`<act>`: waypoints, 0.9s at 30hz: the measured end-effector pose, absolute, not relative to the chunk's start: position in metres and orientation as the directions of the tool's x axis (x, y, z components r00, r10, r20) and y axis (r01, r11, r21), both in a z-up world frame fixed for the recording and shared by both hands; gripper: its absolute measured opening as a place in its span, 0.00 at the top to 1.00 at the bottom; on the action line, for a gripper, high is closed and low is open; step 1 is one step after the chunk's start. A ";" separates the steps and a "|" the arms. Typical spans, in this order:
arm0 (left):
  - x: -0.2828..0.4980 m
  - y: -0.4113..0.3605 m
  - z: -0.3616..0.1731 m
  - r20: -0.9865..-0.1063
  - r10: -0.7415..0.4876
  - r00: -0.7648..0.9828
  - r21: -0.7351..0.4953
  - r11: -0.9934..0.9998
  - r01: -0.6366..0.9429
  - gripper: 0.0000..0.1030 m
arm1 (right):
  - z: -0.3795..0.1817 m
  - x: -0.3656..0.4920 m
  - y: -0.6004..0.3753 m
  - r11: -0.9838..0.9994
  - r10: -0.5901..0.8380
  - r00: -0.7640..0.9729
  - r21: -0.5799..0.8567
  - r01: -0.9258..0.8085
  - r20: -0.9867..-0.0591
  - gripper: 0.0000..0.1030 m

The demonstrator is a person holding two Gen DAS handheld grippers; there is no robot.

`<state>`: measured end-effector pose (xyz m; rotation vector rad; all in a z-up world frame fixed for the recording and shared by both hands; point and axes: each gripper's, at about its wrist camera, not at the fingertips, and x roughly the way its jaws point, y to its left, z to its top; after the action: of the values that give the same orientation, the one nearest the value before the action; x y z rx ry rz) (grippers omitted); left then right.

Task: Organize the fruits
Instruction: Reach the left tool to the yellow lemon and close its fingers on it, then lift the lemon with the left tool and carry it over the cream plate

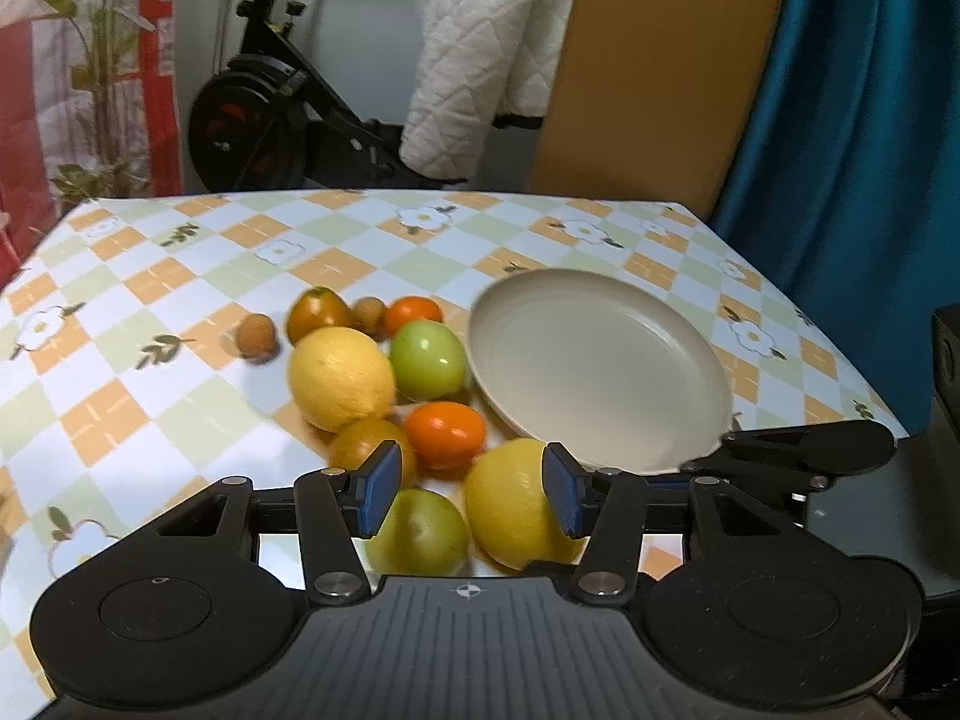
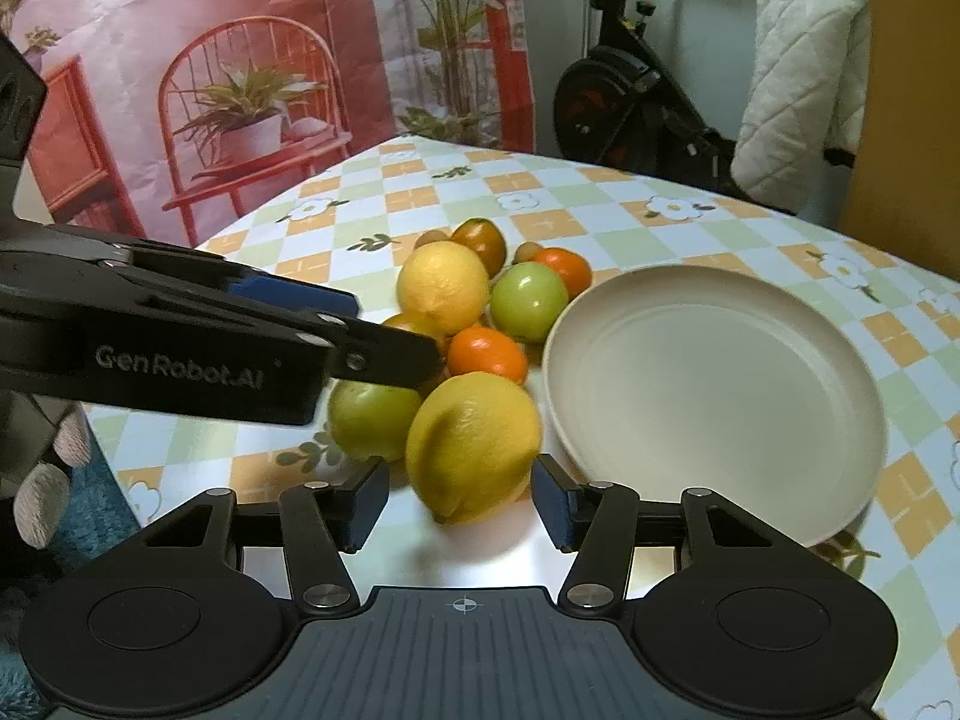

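The right tool [image 2: 459, 495] stands part open around the near lemon [image 2: 474, 447]; a gap shows at each pad, so it grips nothing. The left tool [image 1: 471, 489] is also part open over the fruit, its right pad against or just in front of that lemon [image 1: 510, 504], contact unclear, and its left pad [image 1: 378, 489] above a green fruit [image 1: 417, 531].

Ahead of both lie 2 oranges, another lemon [image 1: 342, 378], a second green fruit [image 1: 427, 360] and small brown fruits, all packed close together. The empty plate [image 2: 714, 396] sits just right of the right tool, its rim near the lemon and overhanging the near edge of the counter [image 1: 180, 252].

The left tool crosses the right wrist view from the left, above the pile. Beyond the fruit the counter lies open to its far edge.
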<state>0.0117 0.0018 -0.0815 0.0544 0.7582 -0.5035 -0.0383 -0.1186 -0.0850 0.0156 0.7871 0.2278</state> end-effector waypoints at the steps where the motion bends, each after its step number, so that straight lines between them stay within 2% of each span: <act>1: 0.012 0.000 -0.083 -0.673 -0.418 0.610 -0.132 0.879 0.457 0.47 | -0.086 -0.038 -0.120 0.975 0.210 0.684 0.103 -0.195 -0.699 0.54; 5: 0.015 -0.003 -0.090 -0.687 -0.425 0.590 -0.141 0.874 0.465 0.47 | -0.088 -0.036 -0.126 0.977 0.212 0.682 0.129 -0.171 -0.700 0.58; 27: 0.023 -0.019 -0.104 -0.712 -0.471 0.522 -0.183 0.841 0.509 0.49 | -0.100 -0.029 -0.131 0.969 0.246 0.664 0.203 -0.144 -0.706 0.55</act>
<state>0.0232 -0.0186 -0.1041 0.0500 0.8366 -0.5870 -0.0294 -0.1311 -0.0998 0.1337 0.8154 0.2212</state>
